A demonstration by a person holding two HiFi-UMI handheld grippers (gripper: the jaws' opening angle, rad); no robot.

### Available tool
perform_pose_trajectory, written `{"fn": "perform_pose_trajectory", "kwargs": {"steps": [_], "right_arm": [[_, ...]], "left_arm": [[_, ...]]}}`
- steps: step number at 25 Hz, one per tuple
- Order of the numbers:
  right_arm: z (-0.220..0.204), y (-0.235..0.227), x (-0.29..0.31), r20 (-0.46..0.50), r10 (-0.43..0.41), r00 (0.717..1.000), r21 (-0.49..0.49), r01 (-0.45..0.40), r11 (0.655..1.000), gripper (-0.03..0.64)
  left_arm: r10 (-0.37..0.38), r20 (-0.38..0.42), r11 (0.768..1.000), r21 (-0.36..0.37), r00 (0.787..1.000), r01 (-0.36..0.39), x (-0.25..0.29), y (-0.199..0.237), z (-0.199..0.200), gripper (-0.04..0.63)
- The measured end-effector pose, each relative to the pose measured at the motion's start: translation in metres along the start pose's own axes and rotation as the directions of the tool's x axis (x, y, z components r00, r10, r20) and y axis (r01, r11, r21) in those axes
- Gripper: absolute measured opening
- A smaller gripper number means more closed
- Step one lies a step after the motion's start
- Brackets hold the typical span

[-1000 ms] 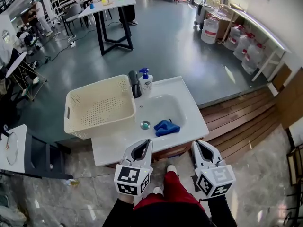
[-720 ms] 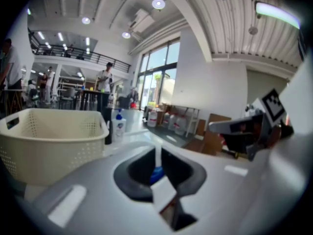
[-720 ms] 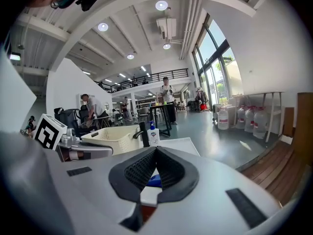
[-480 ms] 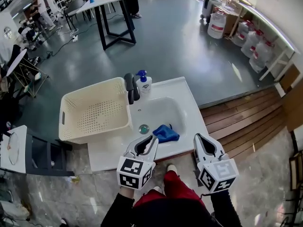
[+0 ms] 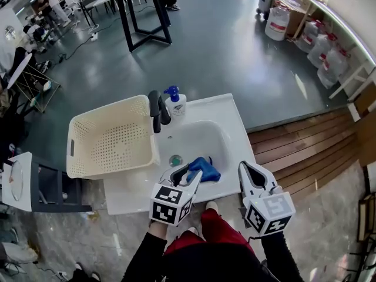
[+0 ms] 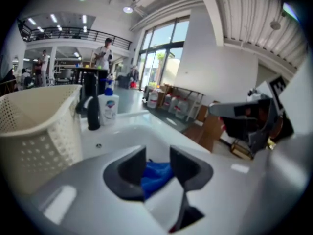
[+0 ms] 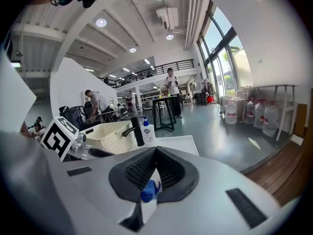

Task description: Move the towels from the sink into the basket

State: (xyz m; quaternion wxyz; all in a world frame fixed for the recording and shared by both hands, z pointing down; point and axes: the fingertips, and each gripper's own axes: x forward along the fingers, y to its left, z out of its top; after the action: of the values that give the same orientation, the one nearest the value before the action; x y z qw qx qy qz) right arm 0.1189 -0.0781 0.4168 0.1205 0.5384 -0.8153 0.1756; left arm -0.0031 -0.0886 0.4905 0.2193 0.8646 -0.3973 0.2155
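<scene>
Left gripper (image 6: 157,153) at the blue towel (image 5: 204,169) in the sink (image 5: 200,135)
Its jaws have just been opening, the towel between them ungripped; the right gripper (image 7: 155,152) is closed.

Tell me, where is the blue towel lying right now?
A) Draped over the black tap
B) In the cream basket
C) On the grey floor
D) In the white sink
D: the blue towel lies crumpled in the bowl of the sink, close to the drain; the basket beside it has no towel in it.
</scene>
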Motion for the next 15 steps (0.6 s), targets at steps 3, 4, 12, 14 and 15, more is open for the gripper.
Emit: {"fn": "perform_pose_trajectory", "kwargs": {"steps": [3, 4, 12, 14, 15], "right_arm": [[0.001, -0.005, 0.01, -0.015, 0.01, 1.0, 0.001, -0.01, 1.0, 0.008], [0.001, -0.007, 0.013, -0.02, 0.014, 1.0, -0.001, -0.014, 1.0, 0.008], [-0.002, -0.018, 0.033, -0.061, 0.033, 0.998, 0.001, -0.033, 0.999, 0.008], [-0.004, -0.02, 0.037, -0.069, 0.035, 0.997, 0.004, -0.035, 0.999, 0.008], [-0.005, -0.022, 0.039, -0.073, 0.036, 0.997, 0.005, -0.035, 0.999, 0.007]], "left_arm": [[-0.011, -0.05, 1.0, -0.008, 0.999, 0.01, 0.013, 0.001, -0.005, 0.16], [-0.016, -0.069, 1.0, -0.011, 0.997, 0.015, 0.018, 0.001, -0.007, 0.163], [-0.039, -0.189, 0.999, -0.042, 0.981, 0.032, 0.049, 0.008, -0.025, 0.169], [-0.039, -0.211, 0.998, -0.05, 0.977, 0.029, 0.057, 0.011, -0.03, 0.169], [-0.04, -0.223, 0.998, -0.055, 0.974, 0.029, 0.06, 0.012, -0.032, 0.169]]}}
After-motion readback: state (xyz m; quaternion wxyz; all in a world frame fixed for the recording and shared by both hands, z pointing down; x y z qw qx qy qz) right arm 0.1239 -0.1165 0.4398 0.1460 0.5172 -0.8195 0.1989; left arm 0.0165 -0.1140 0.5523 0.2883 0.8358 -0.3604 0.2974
